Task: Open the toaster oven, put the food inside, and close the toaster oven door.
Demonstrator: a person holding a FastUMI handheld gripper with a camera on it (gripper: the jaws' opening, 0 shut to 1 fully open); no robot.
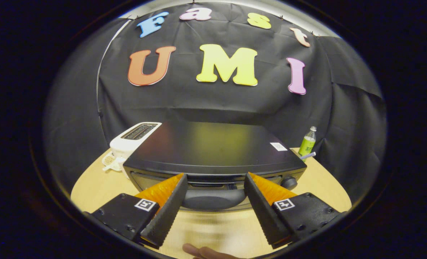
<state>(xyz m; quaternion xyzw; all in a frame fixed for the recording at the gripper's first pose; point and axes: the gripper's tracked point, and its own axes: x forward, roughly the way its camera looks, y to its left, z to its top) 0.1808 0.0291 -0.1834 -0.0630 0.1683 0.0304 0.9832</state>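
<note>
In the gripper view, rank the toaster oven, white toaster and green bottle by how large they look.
1. Toaster oven, just ahead of the open gripper.
2. White toaster, partly hidden behind the oven.
3. Green bottle, farther back, so its smallness is partly distance.

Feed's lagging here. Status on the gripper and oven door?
Gripper open, fingers astride the door handle, not gripping. Toaster oven door shut. Nothing between fingers and handle; fingertip at near table edge.
</note>
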